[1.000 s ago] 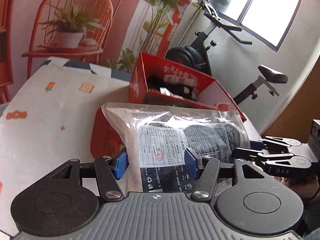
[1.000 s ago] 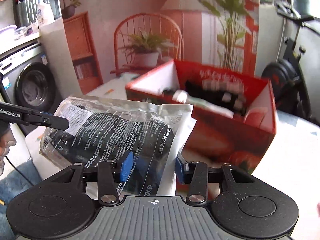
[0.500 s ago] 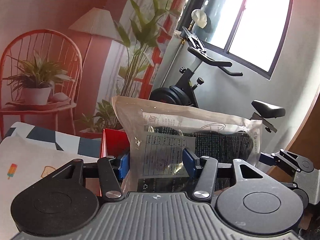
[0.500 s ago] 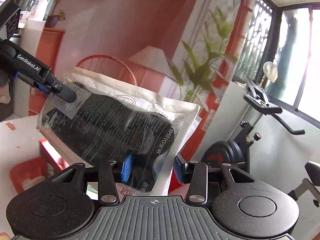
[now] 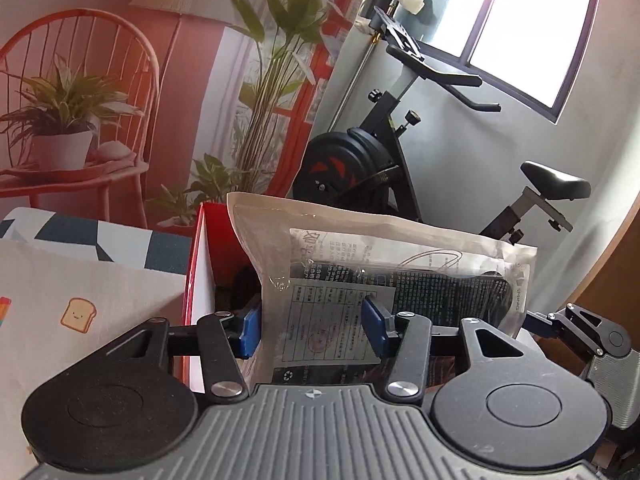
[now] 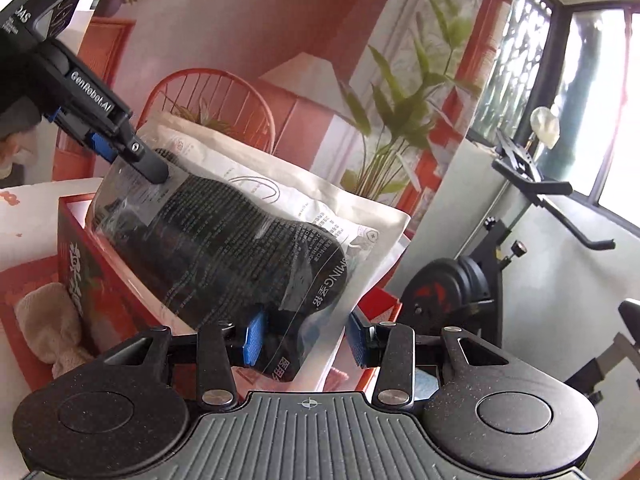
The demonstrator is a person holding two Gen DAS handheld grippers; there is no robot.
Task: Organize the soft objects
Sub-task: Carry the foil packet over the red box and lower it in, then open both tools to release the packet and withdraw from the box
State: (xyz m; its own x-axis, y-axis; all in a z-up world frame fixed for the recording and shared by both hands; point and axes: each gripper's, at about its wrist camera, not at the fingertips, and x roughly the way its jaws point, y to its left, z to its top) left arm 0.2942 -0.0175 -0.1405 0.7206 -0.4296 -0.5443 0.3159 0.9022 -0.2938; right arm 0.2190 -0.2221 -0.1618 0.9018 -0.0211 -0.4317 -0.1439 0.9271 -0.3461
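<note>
Glossy, crinkled clear plastic on the pouch (image 5: 400, 264), with a matt paper label and dark knitted fabric inside. Matt black plastic on the left claw (image 5: 312, 330) and right claw (image 6: 304, 338), ribbed grey housing, blue rubbery pads (image 5: 250, 330), shiny metal rivets. Glossy red cardboard on the box (image 6: 80, 264). Fuzzy beige cloth (image 6: 52, 328) at lower left. Smooth printed covering on the counter (image 5: 80, 300).
</note>
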